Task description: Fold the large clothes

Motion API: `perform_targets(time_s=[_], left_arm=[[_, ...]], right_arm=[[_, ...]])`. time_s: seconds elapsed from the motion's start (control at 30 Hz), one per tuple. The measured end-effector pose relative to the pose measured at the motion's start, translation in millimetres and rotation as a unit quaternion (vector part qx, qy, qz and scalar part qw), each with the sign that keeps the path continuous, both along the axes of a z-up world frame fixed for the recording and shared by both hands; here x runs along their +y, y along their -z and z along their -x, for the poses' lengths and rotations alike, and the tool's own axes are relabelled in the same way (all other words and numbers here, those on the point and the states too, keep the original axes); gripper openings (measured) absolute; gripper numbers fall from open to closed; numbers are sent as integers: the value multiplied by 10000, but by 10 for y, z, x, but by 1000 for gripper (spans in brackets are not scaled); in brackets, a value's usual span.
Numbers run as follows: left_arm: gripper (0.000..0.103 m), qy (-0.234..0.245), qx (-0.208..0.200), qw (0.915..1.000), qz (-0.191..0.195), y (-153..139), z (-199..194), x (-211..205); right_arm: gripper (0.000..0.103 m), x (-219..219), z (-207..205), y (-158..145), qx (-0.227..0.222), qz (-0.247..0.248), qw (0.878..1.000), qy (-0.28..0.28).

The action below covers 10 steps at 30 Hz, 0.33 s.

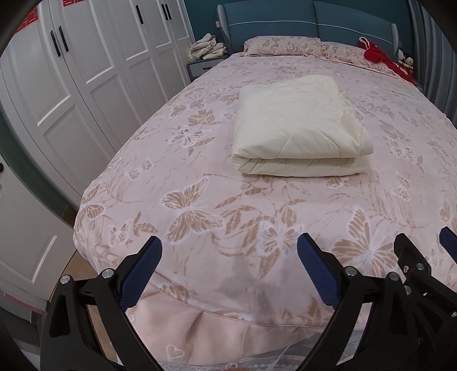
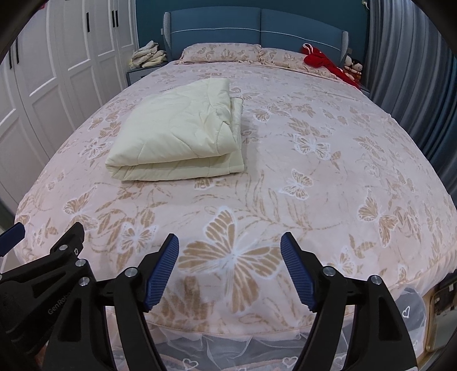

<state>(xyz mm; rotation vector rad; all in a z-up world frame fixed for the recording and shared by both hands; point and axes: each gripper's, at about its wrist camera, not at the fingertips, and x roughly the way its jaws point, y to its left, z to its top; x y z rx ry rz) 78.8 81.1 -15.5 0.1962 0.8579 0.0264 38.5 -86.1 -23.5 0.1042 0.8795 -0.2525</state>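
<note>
A folded cream quilt (image 1: 300,125) is seen lying on the bed (image 1: 200,177), on the pink butterfly cover, about midway between the foot edge and the pillows (image 1: 285,45) at the head edge. It is folded into a thick rectangular stack, with a rounded fold turned toward the foot edge and layered edges shown on its right side. In the right wrist view the quilt (image 2: 177,131) is placed toward the bed's left side.

Both grippers are held over the foot edge, well apart from the quilt. The left gripper (image 1: 230,248) is spread wide, with nothing between its blue pads (image 1: 142,271); only the cover is seen in the gap. The right gripper (image 2: 230,245) is likewise held apart and empty, its pads (image 2: 162,268) framing a large butterfly print. Each gripper is glimpsed at the edge of the other's view.

Beyond the head edge a blue headboard (image 1: 308,22) is seen. A red cloth (image 1: 377,54) is laid at the bed's far right corner. White wardrobe doors (image 1: 85,71) are lined along the left.
</note>
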Motion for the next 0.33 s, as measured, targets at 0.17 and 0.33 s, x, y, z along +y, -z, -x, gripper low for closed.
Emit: perform_targets(time_s=[0.17, 0.33], left_arm=[[96, -3, 28, 10000, 23, 11, -18, 33], [97, -6, 54, 10000, 46, 20, -23, 44]], right_arm=[[82, -31, 0, 23, 14, -152, 9999, 44], [84, -32, -6, 42, 36, -190, 9998, 47]])
